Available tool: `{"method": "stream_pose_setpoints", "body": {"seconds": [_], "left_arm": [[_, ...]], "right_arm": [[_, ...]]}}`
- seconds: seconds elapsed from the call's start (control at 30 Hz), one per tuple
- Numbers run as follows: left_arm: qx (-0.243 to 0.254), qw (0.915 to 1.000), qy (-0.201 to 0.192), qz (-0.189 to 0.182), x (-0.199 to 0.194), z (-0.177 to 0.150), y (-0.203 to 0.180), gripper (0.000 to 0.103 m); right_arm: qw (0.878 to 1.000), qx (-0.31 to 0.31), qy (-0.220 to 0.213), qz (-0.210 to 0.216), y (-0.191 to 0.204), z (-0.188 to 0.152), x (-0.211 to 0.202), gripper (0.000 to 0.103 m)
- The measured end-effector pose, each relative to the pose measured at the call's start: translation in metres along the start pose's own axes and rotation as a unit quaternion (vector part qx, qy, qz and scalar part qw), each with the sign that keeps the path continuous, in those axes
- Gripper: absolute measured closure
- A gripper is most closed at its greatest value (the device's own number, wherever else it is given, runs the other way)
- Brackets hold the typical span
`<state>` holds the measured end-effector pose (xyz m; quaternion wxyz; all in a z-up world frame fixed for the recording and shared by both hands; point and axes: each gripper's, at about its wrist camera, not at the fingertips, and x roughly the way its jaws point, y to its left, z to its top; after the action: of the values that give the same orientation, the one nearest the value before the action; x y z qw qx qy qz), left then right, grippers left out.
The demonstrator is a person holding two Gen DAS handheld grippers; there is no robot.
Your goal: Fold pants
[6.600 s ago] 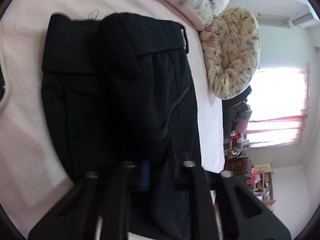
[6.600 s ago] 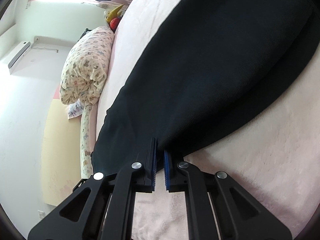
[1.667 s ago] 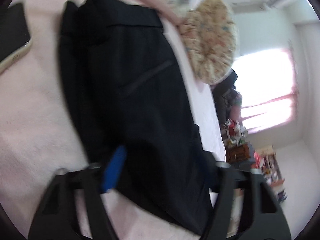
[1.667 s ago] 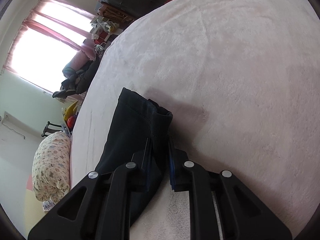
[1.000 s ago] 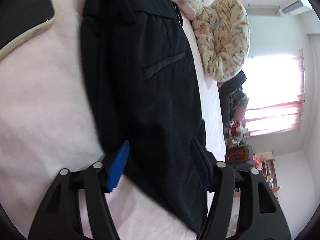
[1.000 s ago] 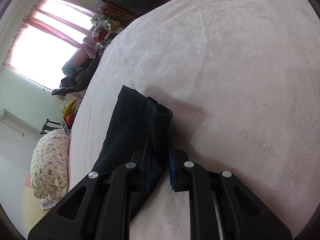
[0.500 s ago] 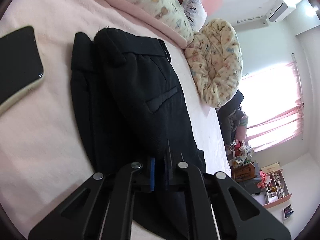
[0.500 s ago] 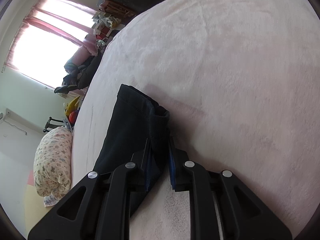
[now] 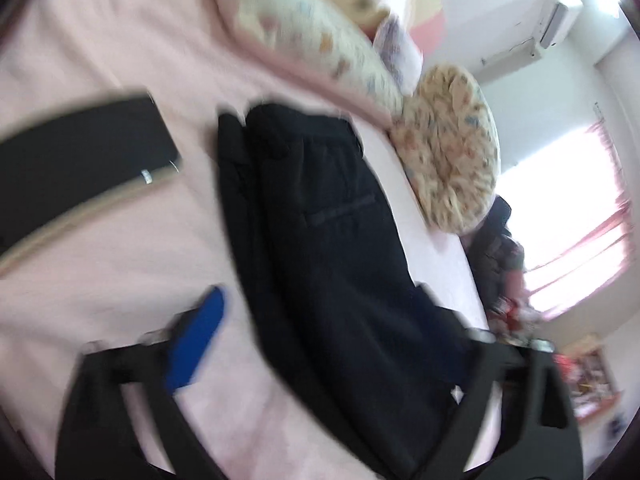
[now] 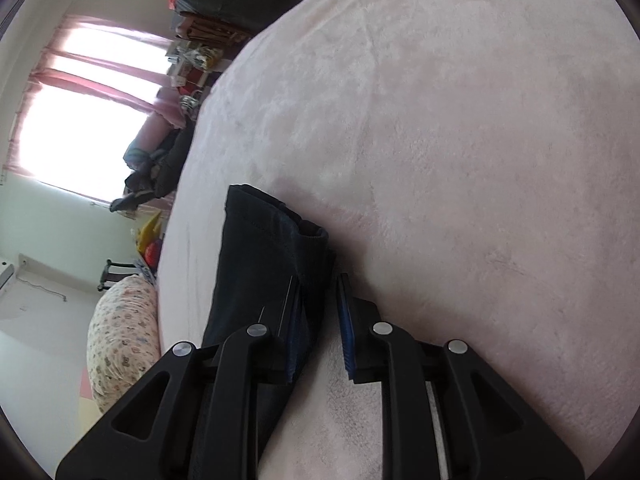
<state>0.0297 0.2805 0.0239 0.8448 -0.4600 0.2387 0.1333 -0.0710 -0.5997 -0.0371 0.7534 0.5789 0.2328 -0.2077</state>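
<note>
Black pants (image 9: 328,240) lie on the pink bed, folded lengthwise, waistband toward the pillows, back pocket facing up. The left wrist view is blurred. My left gripper (image 9: 336,340) is open wide, its jaws straddling the pants' lower part. In the right wrist view the leg hems (image 10: 272,248) lie on the bed. My right gripper (image 10: 320,328) is shut on the hem end, with the cloth between its blue pads (image 10: 345,332).
A black phone (image 9: 76,168) lies on the bed left of the pants. Patterned pillows (image 9: 452,156) sit beyond the waistband. Pink blanket (image 10: 460,140) stretches to the right of the hems. A bright window and cluttered shelves stand at the room's far side.
My left gripper was shut on the pants half a second ago and has opened wide and pulled back. My right gripper holds the hem as before, barely moved.
</note>
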Motion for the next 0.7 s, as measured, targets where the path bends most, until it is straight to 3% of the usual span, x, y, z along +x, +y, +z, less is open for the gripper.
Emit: {"method": "stream_pose_setpoints", "body": {"seconds": [0.1, 0.17, 0.23, 0.27, 0.4, 0.5, 0.6, 0.7], "left_arm": [[0.043, 0.9986, -0.02, -0.022, -0.019, -0.016, -0.016, 0.006], [0.062, 0.9972, -0.022, -0.034, -0.02, -0.023, -0.023, 0.005], [0.079, 0.9961, -0.012, -0.038, -0.015, -0.025, -0.029, 0.005], [0.083, 0.9956, -0.006, -0.043, -0.012, -0.026, -0.03, 0.005], [0.083, 0.9946, 0.024, -0.057, -0.001, -0.027, -0.031, 0.005], [0.08, 0.994, 0.033, -0.067, 0.002, -0.026, -0.028, 0.005], [0.079, 0.9936, 0.034, -0.073, 0.001, -0.022, -0.025, 0.003], [0.077, 0.9928, 0.043, -0.081, 0.003, -0.02, -0.023, 0.002]], "right_arm": [[1.0, -0.002, 0.006, 0.008, 0.006, 0.004, 0.005, 0.061], [1.0, -0.008, 0.003, 0.003, 0.012, 0.006, 0.01, 0.061], [1.0, -0.019, -0.006, -0.007, 0.013, 0.006, 0.015, 0.083], [1.0, -0.023, -0.009, -0.003, 0.012, 0.005, 0.015, 0.086], [0.998, -0.037, -0.029, 0.031, 0.011, 0.002, 0.005, 0.088], [0.993, -0.093, -0.053, 0.047, 0.04, -0.008, -0.011, 0.088], [0.98, -0.172, -0.068, 0.073, 0.087, -0.029, -0.029, 0.088], [0.955, -0.262, -0.069, 0.118, 0.15, -0.072, -0.047, 0.088]]}}
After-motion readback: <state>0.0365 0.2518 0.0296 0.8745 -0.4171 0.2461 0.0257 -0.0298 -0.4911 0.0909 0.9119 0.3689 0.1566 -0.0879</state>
